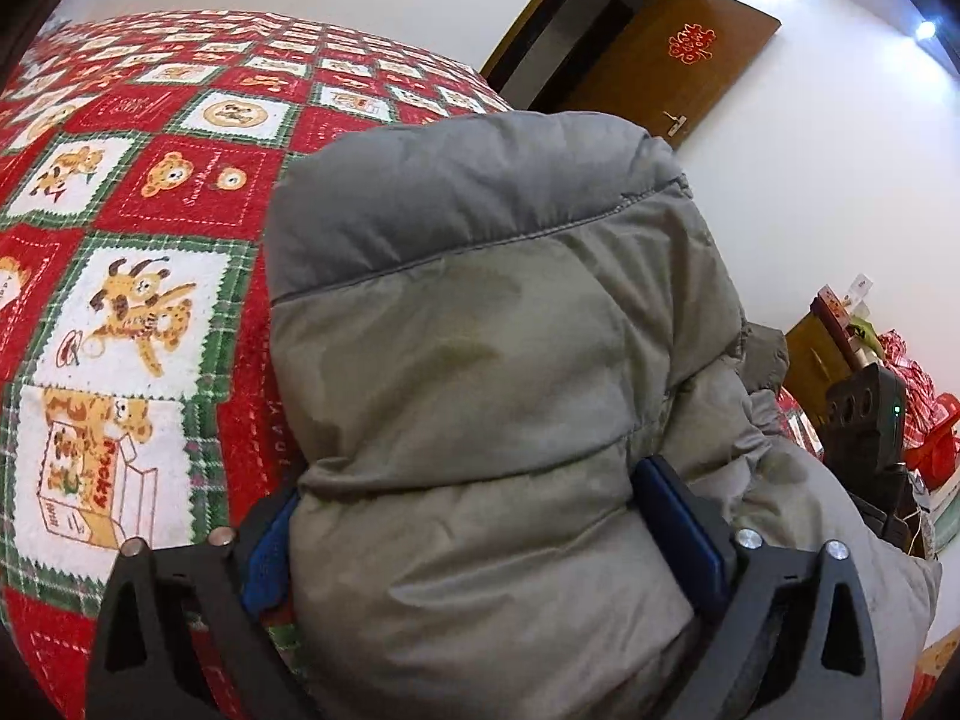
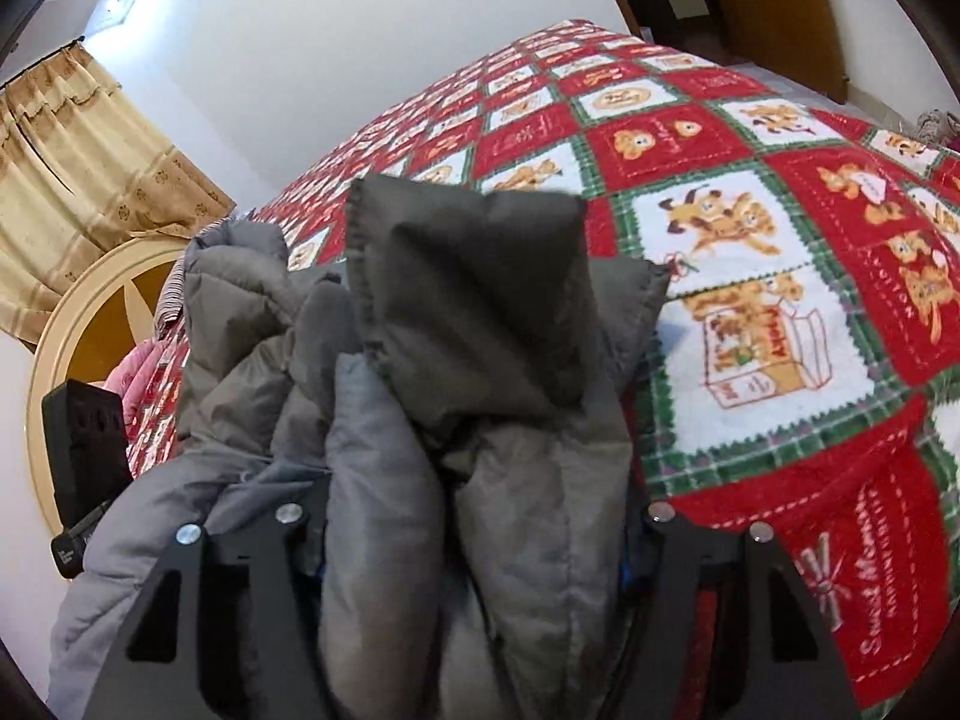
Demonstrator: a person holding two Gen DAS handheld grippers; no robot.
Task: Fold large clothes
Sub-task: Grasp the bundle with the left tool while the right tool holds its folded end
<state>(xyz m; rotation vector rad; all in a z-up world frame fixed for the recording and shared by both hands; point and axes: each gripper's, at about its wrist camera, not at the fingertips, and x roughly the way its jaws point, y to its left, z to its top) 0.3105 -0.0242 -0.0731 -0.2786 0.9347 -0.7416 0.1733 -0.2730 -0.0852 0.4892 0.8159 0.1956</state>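
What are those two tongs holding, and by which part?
Both hold the grey puffer jacket: the left tongs span a thick padded fold, the right tongs a bunched wad of it. Which part of the garment cannot be told.

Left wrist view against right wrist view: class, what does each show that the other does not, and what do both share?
Only the left wrist view: a wooden door with a red emblem. Only the right wrist view: tan curtains and a round cream headboard. Both: the grey padded jacket bulging between gripper fingers, and the red bear-print blanket.
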